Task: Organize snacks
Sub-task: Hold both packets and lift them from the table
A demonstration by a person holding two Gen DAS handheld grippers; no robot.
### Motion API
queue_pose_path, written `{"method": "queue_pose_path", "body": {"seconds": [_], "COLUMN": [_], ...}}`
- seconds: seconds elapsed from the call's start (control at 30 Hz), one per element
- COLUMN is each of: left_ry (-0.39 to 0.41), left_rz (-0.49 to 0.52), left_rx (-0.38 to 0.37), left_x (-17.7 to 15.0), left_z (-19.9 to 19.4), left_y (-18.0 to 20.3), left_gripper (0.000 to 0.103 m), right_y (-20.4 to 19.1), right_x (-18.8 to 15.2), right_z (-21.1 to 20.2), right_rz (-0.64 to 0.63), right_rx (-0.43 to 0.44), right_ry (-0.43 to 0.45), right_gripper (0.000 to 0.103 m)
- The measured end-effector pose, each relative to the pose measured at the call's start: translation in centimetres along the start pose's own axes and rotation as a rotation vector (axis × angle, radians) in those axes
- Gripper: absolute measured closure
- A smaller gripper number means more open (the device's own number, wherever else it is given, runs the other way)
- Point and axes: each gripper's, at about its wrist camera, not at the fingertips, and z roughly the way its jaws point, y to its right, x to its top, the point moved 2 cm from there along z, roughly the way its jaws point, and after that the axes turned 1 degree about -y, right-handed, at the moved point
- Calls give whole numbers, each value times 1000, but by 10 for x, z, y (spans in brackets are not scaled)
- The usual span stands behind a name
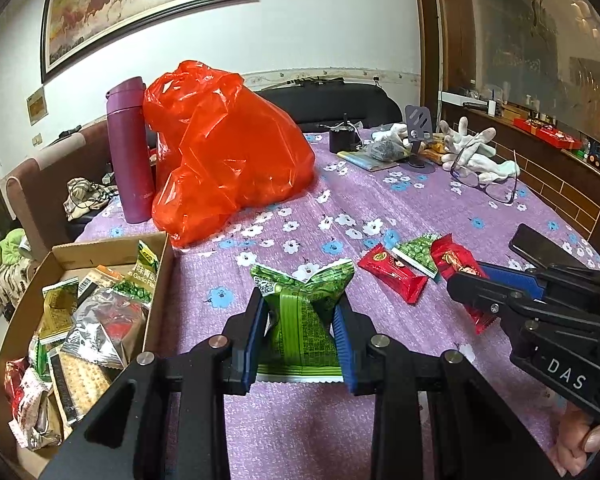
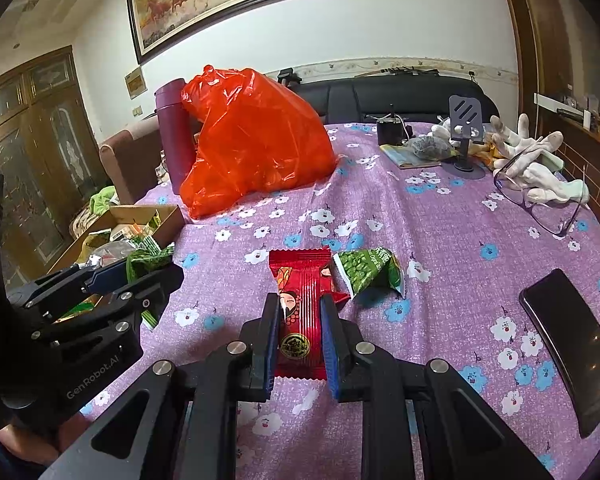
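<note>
Left gripper (image 1: 302, 312): fingers clamped on a green snack packet (image 1: 302, 320), held just above the surface (image 1: 420, 208) beside the cardboard box (image 1: 158, 292).
Right gripper (image 2: 300, 336): fingers clamped on a red snack packet (image 2: 302, 312).
Cardboard box: at the surface's left edge, holding many snack packets.
Loose snacks: another red packet (image 1: 392, 276) and a green pea packet (image 2: 370, 270) lie on the surface.
Behind: orange plastic bag (image 1: 228, 160), purple bottle (image 1: 130, 152).

Black grippers (image 1: 302, 312); blue fingers (image 1: 253, 344); silver screws; possibly "DAS" lettering.
</note>
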Motion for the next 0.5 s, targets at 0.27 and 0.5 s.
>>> {"method": "queue_pose_path", "body": {"seconds": [0.27, 0.5], "left_ry": [13, 27], "left_rz": [7, 3], "left_rx": [12, 17], "left_x": [0, 1], "left_z": [-2, -6], "left_y": [1, 0], "left_gripper": [72, 72], "right_y": [0, -2], "right_x": [0, 0], "right_z": [-1, -2], "right_rz": [1, -4], "right_rx": [-1, 4], "right_ry": [4, 12], "right_gripper": [82, 82]}}
